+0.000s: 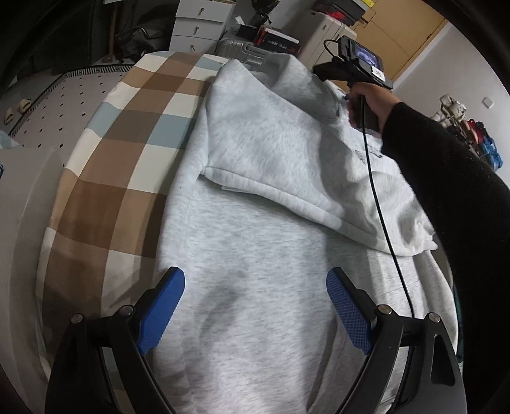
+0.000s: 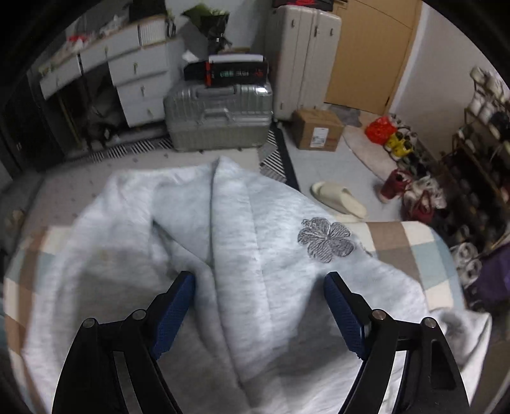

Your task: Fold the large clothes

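A large light-grey sweatshirt (image 1: 255,239) lies spread on a checked brown, white and blue bedcover (image 1: 127,159). One part of it (image 1: 271,143) is folded over the body, its ribbed hem running across the middle. My left gripper (image 1: 255,305) hovers open over the flat lower body, with nothing between its blue pads. In the right wrist view the sweatshirt (image 2: 239,239) shows a raised crease and a grey embroidered flower (image 2: 325,239). My right gripper (image 2: 258,305) stands open above that crease, pads apart from the cloth. A hand (image 1: 373,102) in a black sleeve holds the right gripper's handle.
The bedcover (image 2: 414,248) ends just beyond the sweatshirt. On the floor past it are a silver suitcase (image 2: 220,117), a cardboard box (image 2: 318,129), a cream slipper (image 2: 338,197) and a shoe rack (image 2: 478,143). White drawers (image 1: 197,25) stand behind.
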A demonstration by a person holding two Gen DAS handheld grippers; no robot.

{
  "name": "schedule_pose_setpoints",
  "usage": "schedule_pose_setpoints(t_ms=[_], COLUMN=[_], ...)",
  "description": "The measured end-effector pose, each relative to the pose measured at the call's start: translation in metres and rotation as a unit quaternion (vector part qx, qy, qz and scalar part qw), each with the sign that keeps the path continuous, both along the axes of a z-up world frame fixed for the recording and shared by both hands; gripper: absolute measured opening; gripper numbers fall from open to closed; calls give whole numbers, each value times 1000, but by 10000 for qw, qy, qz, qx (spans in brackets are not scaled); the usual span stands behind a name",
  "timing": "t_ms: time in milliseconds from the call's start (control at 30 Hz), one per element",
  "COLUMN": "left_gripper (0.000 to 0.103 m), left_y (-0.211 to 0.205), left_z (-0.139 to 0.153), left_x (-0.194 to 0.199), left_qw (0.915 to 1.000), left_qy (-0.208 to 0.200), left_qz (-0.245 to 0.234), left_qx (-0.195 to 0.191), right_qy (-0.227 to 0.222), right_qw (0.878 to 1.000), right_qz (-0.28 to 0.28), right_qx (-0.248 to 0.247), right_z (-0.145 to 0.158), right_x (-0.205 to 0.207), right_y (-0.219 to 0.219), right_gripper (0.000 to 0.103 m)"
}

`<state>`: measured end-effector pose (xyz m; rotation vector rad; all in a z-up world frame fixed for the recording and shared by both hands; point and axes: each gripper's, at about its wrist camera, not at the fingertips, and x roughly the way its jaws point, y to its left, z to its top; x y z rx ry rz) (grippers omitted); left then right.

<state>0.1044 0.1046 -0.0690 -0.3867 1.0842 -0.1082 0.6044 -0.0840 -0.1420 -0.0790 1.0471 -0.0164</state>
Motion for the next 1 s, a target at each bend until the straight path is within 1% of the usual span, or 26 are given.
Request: schedule_pose_setpoints(t_ms=[33,67,100,133,200,233,300,400,433,500,567,600,667,700,733,767,800,867,900,933,967,1000], left_gripper=[88,88,88,88,88,88,88,88,88,88,88,88,88,88,88,88,88,88,88,88,88,88], left_y=[3,5,5,4,2,1,0,-1,-1,-2,-5,-6,-8,-9,-10,-11,-12,-13,-14,-15,-15,-15], left_z=[-1,0,2,3,7,8,10,10,10,12,14,15,16,16,17,19,20,22,25,30,38,45], left_x=[-1,-3,-4,-5,-7,-7,-9,-8,-7,-6,-6,-6,-5,-4,-2,-1,0,3,5,8,14,20], left_qw=[9999,9998,9997,9998,9998,9997,9993,9989,9988,9982,9978,9976,9973,9975,9976,9975,9972,9974,9978,9977,9969,9959], left_qy=[21,12,-7,-41,-134,-186,-285,-319,-335,-388,-449,-466,-478,-470,-481,-510,-538,-514,-473,-495,-585,-665], left_qz=[71,116,132,140,150,163,190,240,269,338,359,361,393,403,396,399,434,455,426,416,456,472], left_qx=[-76,-167,-186,-139,-12,53,180,260,241,296,345,357,384,350,310,288,294,218,173,179,260,379], right_qy=[-17,-48,-57,-41,-58,-52,-82,-179,-233,-300,-333,-334,-162,99,386,519,572,606,639,568,574,597], right_qw=[9999,9998,9994,9988,9970,9962,9949,9888,9841,9813,9792,9785,9804,9831,9845,9842,9840,9819,9779,9706,9624,9557], right_qz=[93,203,321,481,727,811,913,1190,1385,1517,1724,1824,1868,1810,1698,1641,1587,1311,1185,965,766,592], right_qx=[-50,-56,-70,-70,-274,-311,-410,-885,-1090,-1143,-1013,-903,-605,-246,225,419,571,1224,1599,2133,2542,2820], right_z=[1,2,4,6,12,11,14,25,31,38,44,44,36,29,18,10,5,-4,-6,-8,-12,-18], right_x=[-3,-5,-9,-14,-31,-33,-47,-72,-86,-106,-134,-151,-171,-177,-184,-187,-188,-192,-193,-197,-200,-203], right_y=[-1,-2,-3,-5,-9,-10,-14,-10,-7,-9,-12,-16,-25,-32,-40,-44,-48,-63,-72,-87,-101,-112], right_gripper=[61,51,28,19,16,13,12,11,10,9,7,4,5,5,5,5,5,3,3,1,0,0])
